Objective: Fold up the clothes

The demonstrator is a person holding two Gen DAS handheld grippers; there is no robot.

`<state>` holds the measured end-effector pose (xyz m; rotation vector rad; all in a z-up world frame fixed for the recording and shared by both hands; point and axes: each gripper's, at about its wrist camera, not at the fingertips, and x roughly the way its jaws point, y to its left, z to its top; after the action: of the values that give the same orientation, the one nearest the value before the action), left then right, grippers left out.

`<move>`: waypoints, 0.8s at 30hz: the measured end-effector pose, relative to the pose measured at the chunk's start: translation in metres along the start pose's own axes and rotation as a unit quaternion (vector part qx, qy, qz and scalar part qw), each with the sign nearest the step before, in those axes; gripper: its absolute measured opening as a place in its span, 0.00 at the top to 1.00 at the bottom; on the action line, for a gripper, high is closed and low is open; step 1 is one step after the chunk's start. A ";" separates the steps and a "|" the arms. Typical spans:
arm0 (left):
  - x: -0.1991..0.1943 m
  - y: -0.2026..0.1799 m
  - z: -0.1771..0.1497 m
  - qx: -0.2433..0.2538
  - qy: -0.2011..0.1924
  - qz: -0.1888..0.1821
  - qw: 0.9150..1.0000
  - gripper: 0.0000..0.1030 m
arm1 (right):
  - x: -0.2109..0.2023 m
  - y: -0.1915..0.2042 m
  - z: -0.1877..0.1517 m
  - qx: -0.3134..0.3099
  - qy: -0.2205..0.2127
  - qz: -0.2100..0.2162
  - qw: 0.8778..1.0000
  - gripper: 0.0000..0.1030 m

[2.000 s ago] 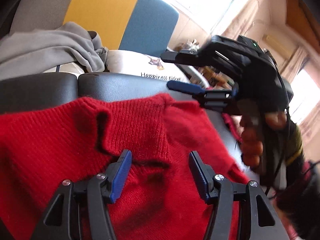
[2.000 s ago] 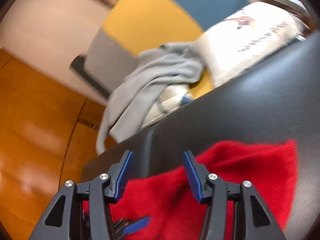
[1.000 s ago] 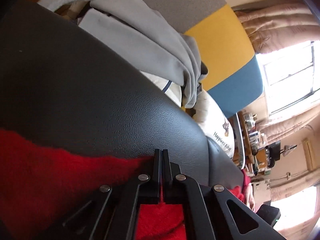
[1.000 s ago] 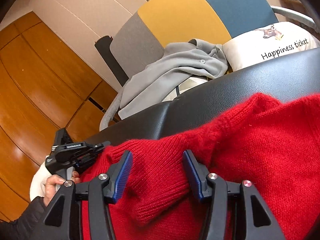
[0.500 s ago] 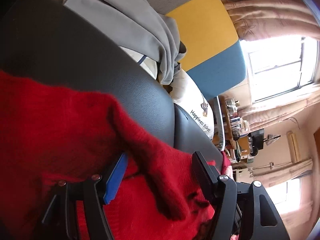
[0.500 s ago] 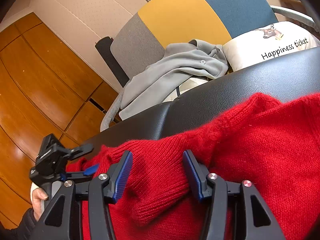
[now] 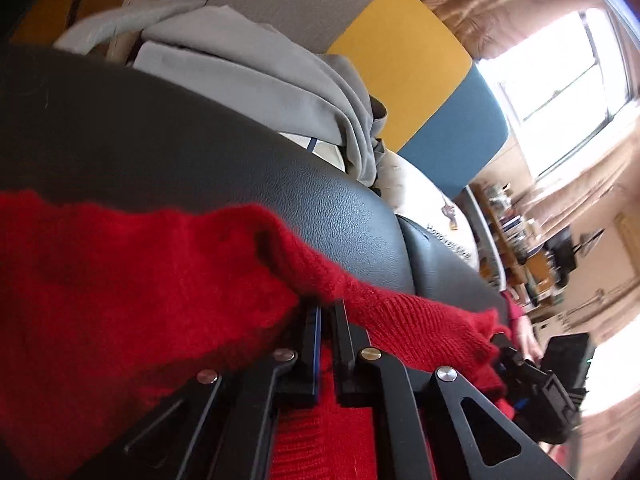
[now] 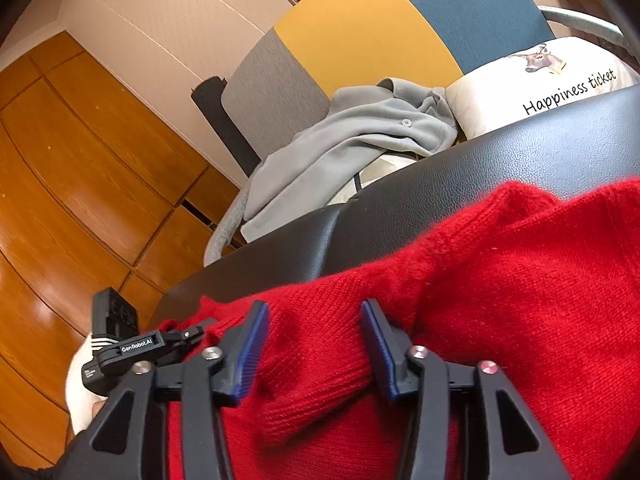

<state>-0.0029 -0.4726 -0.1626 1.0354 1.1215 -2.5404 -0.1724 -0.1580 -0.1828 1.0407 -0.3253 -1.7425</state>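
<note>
The red sweater (image 8: 500, 300) lies spread on the black leather seat (image 8: 500, 152), filling the lower right of the right wrist view. At that frame's lower left, the left gripper (image 8: 200, 330) angles in low, pinched shut on the sweater's edge — a hand (image 8: 82, 396) grips its handle. Centre bottom, the right gripper (image 8: 314, 350) points down, jaws closing around a raised fold, pads not yet pressing.
</note>
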 end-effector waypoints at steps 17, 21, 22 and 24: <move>-0.142 0.020 -0.044 0.017 -0.084 0.140 0.986 0.10 | 0.000 -0.004 0.002 0.011 -0.001 0.009 1.000 0.55; -0.187 0.052 -0.031 -0.075 -0.118 0.168 0.976 0.08 | 0.000 -0.006 0.001 0.014 -0.003 0.014 1.000 0.55; -0.195 0.056 -0.026 -0.094 -0.128 0.179 0.971 0.08 | -0.001 -0.006 0.001 0.015 -0.003 0.015 1.000 0.55; -0.198 0.065 -0.016 -0.130 -0.128 0.189 0.965 0.05 | -0.002 -0.007 0.001 0.017 -0.004 0.019 1.000 0.55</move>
<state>0.1790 -0.5291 -0.0771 0.7437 1.0351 -2.0882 -0.1774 -0.1538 -0.1862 1.0453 -0.3785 -1.7135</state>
